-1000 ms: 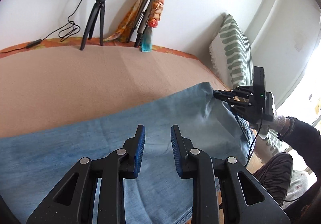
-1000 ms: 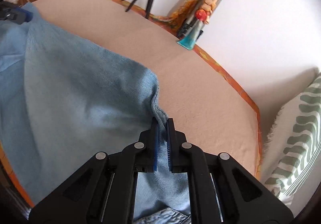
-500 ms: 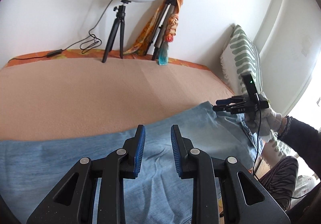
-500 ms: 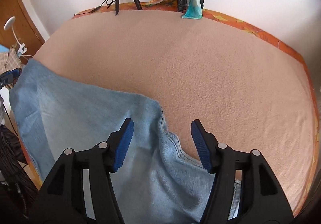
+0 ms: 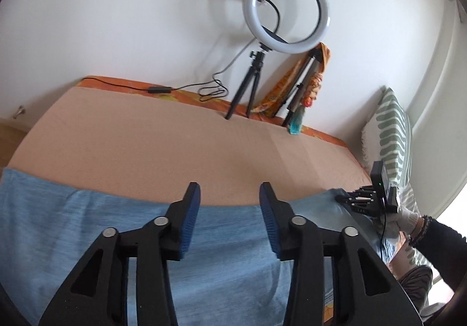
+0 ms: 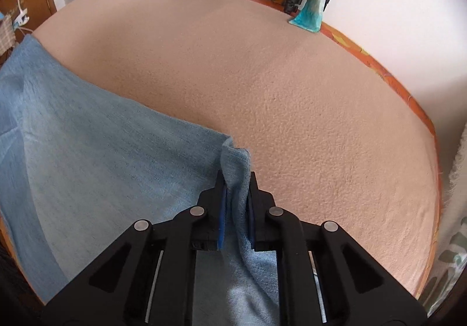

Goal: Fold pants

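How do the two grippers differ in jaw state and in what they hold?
The left gripper has its jaws apart and opening, with nothing between them; the right gripper is closing on a bunched edge of the blue pants. Both have black frames with blue pads and are over the pants.

You see a white ring light on a black tripod (image 5: pixel 287 6), a green-striped white pillow (image 5: pixel 392 133), and a peach fleece blanket (image 6: pixel 277 69).
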